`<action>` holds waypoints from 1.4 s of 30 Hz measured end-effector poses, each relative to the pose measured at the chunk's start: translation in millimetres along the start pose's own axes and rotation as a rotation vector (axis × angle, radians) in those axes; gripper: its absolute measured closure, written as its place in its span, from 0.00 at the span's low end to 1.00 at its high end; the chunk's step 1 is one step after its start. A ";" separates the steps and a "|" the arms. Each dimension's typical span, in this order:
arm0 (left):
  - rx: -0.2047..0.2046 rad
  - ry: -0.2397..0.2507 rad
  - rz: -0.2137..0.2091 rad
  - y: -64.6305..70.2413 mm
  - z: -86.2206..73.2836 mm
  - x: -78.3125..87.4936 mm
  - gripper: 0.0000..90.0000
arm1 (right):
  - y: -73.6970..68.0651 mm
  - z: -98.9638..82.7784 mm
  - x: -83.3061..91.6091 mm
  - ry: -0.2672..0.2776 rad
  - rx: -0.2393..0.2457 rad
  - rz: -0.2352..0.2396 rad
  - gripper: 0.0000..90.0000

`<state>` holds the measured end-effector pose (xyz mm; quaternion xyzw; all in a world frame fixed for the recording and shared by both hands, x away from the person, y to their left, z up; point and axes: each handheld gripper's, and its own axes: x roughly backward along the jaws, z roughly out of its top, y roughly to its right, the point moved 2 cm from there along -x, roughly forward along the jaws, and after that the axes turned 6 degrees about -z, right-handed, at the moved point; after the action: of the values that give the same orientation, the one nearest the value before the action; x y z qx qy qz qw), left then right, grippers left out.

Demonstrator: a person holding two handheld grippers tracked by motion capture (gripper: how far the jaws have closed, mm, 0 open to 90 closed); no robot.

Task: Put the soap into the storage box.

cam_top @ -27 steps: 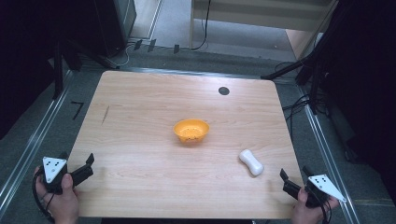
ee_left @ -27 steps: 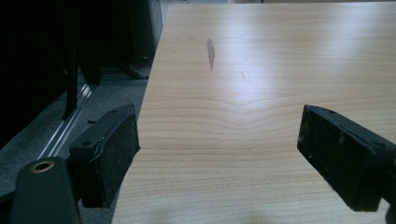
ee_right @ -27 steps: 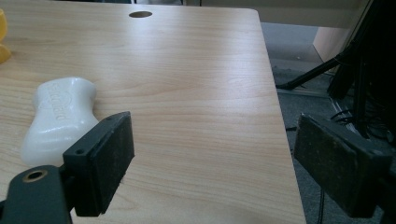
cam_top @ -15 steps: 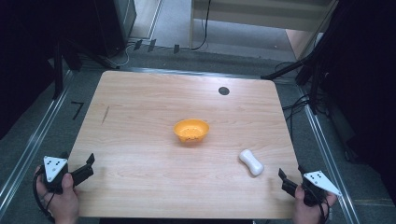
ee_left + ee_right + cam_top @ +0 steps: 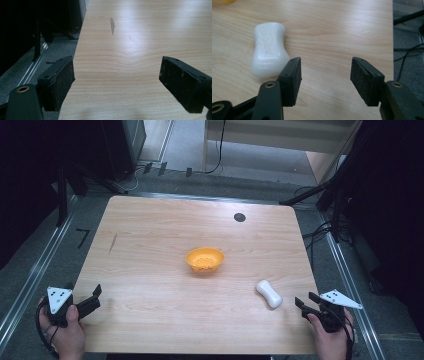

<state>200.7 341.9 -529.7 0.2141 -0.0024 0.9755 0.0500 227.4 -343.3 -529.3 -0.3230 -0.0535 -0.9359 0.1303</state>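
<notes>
White soap bar [image 5: 268,48] at table's [image 5: 150,320] 4 o'clock, likely rigid, slick, light: best pinched across narrow waist; right gripper [image 5: 325,80] and left gripper [image 5: 117,82] both spread, empty.

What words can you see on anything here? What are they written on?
"Safeguard", in raised letters on top of the white soap bar, as read in the right gripper view.
In the high view the lettering on the soap is too small to read.
No readable text on the orange bowl or the table.
</notes>
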 end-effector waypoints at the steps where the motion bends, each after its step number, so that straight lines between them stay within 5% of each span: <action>1: 0.001 0.000 0.000 0.1 0.0 0.0 0.15 | 0.0 0.0 0.0 0.000 0.000 0.000 0.49; 4: 0.002 0.000 0.000 0.1 0.0 -0.1 0.15 | -1.0 5.5 -1.5 -0.003 0.056 -0.020 0.53; 6: 0.002 0.000 0.000 0.0 0.0 0.0 0.15 | 1.8 10.8 2.1 0.009 0.045 0.020 0.62; 9: 0.002 -0.001 -0.001 0.1 0.0 -0.3 0.15 | 2.9 15.0 5.5 -0.041 0.018 0.062 0.57; 11: 0.001 -0.002 -0.001 0.1 0.0 -0.3 0.15 | 0.7 15.4 6.0 -0.070 0.044 0.043 0.53; 19: 0.005 -0.003 -0.003 -0.2 0.1 -0.4 0.15 | -9.7 17.5 0.5 -0.161 0.144 0.145 0.55; 29: 0.009 -0.003 -0.004 -0.5 0.2 -0.6 0.15 | -17.2 33.6 -9.9 -0.241 0.175 0.147 0.39; 42: 0.015 -0.003 -0.005 -1.6 0.1 0.0 0.15 | -28.2 50.4 -20.0 -0.305 0.210 0.155 0.34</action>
<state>200.9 343.6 -529.7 0.2158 0.0053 0.9751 0.0509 264.5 -302.8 -502.5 -0.4488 -0.1448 -0.8526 0.2251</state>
